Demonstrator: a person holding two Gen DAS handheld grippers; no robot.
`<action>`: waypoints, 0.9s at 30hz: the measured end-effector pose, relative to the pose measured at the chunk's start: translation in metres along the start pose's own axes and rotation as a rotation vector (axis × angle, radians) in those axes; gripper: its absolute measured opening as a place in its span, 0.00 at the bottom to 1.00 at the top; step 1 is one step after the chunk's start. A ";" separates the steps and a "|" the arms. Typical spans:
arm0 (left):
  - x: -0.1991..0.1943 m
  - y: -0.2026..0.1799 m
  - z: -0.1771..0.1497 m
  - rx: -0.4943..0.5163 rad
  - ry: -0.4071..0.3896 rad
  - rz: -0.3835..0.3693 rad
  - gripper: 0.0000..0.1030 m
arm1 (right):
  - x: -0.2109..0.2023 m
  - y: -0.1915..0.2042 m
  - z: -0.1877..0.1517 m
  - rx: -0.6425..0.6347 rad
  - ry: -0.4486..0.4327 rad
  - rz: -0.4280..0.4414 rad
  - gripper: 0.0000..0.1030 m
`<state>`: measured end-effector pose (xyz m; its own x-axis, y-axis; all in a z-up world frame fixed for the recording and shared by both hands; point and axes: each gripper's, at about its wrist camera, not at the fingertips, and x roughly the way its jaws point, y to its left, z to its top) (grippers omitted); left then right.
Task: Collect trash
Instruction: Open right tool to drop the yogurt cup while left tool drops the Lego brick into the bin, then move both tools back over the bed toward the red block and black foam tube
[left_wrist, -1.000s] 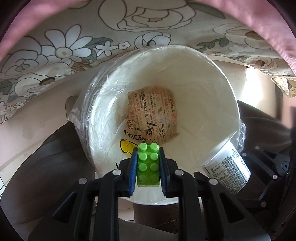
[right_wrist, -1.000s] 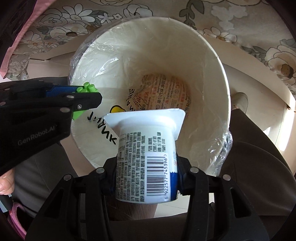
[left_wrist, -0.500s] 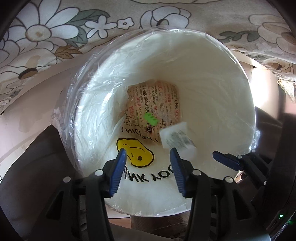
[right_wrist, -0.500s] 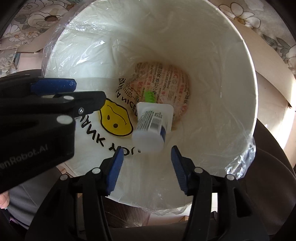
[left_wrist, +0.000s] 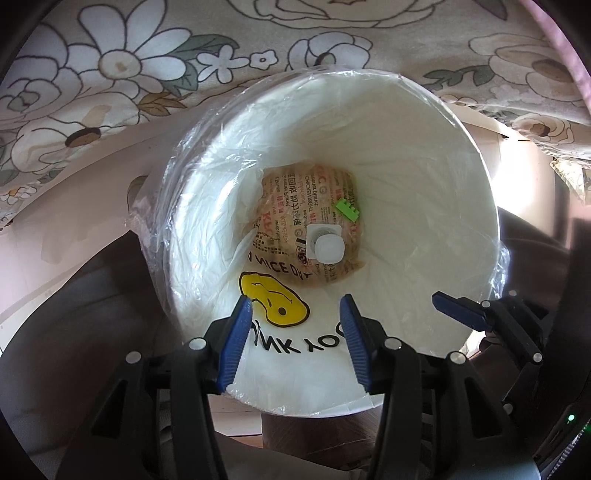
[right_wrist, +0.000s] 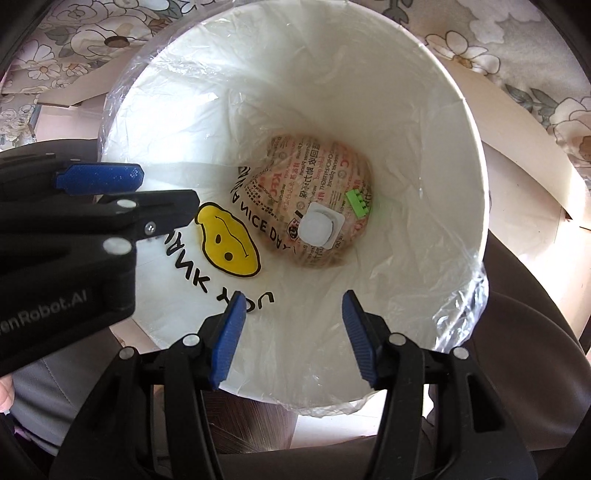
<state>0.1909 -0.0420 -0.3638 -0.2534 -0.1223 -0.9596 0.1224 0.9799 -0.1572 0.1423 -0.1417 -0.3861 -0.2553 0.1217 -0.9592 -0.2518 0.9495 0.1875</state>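
Both the left gripper (left_wrist: 295, 332) and right gripper (right_wrist: 291, 328) are held apart and empty above the lined bin (right_wrist: 461, 110); the green brick (right_wrist: 357, 204) and yogurt cup (right_wrist: 317, 229) are seen at its bottom; the loose liner could be snagged on withdrawal.

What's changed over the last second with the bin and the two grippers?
Both grippers let go: left gripper dropped the green brick, right gripper the yogurt cup. Both fell onto the printed paper bag. Lined bin stayed put.

Both the left tool (left_wrist: 295, 325) and right tool (right_wrist: 291, 321) point steeply down, jaws apart, empty.
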 end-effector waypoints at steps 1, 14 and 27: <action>-0.003 0.000 -0.002 0.000 -0.005 -0.002 0.50 | -0.002 0.000 -0.001 -0.002 -0.005 -0.003 0.54; -0.078 0.000 -0.034 0.028 -0.148 0.008 0.50 | -0.054 0.005 -0.032 -0.022 -0.113 -0.051 0.54; -0.202 0.006 -0.054 0.058 -0.392 0.089 0.53 | -0.176 0.016 -0.050 -0.088 -0.321 -0.119 0.53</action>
<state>0.1910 -0.0033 -0.1582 0.1448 -0.0989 -0.9845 0.1846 0.9802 -0.0714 0.1363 -0.1629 -0.2032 0.0838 0.1095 -0.9904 -0.3454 0.9355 0.0742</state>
